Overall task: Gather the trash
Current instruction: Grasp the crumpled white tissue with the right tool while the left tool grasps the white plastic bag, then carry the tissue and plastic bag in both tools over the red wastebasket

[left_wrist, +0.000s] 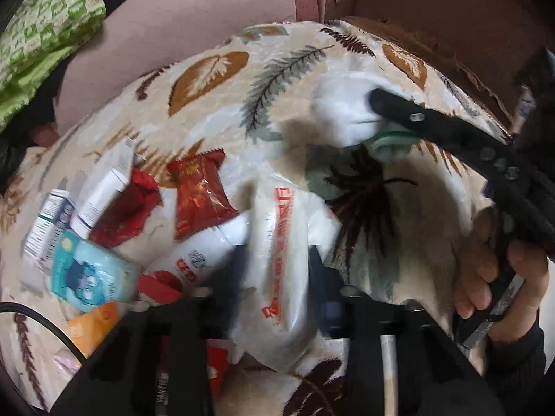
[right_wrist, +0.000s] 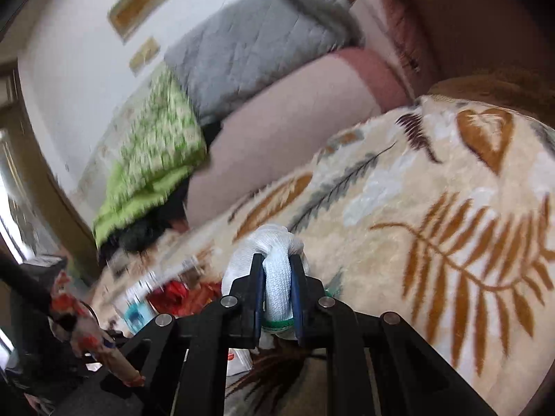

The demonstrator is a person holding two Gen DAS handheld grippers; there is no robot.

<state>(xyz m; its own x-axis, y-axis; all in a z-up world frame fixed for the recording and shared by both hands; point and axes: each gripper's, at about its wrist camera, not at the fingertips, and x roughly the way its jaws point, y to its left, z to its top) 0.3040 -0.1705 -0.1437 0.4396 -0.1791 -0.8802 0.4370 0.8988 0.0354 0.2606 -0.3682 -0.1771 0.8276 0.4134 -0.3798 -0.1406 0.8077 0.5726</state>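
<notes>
Right gripper (right_wrist: 277,289): jaws pinch a white knit glove (right_wrist: 274,246) with a green cuff band, held clear above the leaf-print blanket (right_wrist: 451,180). In the left wrist view the same glove (left_wrist: 341,111) hangs at the tip of the right gripper (left_wrist: 376,102), gripped by a hand (left_wrist: 499,274).

Left gripper (left_wrist: 275,260): jaws hold a white plastic bag (left_wrist: 288,253) with red print between them.

Trash lies on the blanket left of the bag: red packet (left_wrist: 199,197), white bottle (left_wrist: 204,253), blue pack (left_wrist: 90,274), small boxes (left_wrist: 100,194). View is motion-blurred.
</notes>
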